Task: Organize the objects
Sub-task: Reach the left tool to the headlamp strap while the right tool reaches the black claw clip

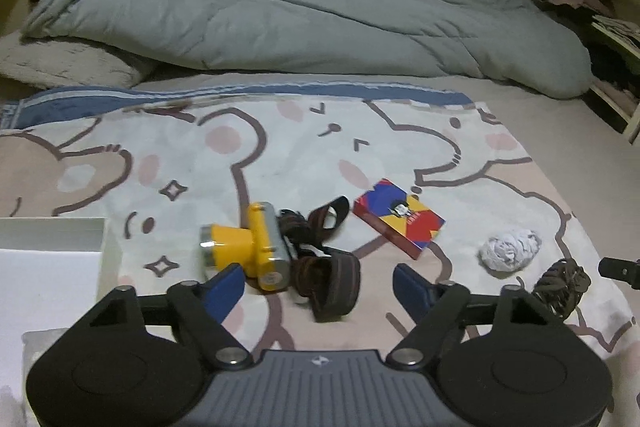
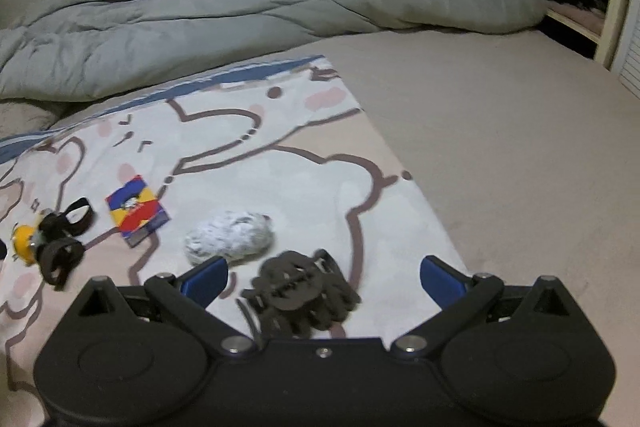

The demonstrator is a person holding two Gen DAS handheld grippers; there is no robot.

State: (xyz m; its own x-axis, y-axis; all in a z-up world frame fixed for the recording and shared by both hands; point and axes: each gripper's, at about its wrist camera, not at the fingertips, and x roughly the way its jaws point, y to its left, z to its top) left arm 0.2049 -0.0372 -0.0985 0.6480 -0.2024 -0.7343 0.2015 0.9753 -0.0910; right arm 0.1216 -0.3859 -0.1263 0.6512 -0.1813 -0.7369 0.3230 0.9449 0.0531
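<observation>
The left gripper (image 1: 319, 283) is hanging wide open over the yellow headlamp (image 1: 248, 247) and its dark strap (image 1: 324, 267), holding nothing. The right gripper (image 2: 323, 277) is also gaping wide, empty, around a dark cord bundle (image 2: 300, 287) lying on the bear blanket (image 1: 280, 155), beside a gray sock ball (image 2: 230, 235) and colorful box (image 2: 136, 217).

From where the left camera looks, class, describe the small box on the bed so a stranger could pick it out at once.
Start at the cartoon bear blanket spread in front of the grey duvet. Four small things lie along its near part; the box is second from the left, between the yellow headlamp and the crumpled white ball. It alone is flat and rectangular, patterned in red, blue and yellow.
</observation>
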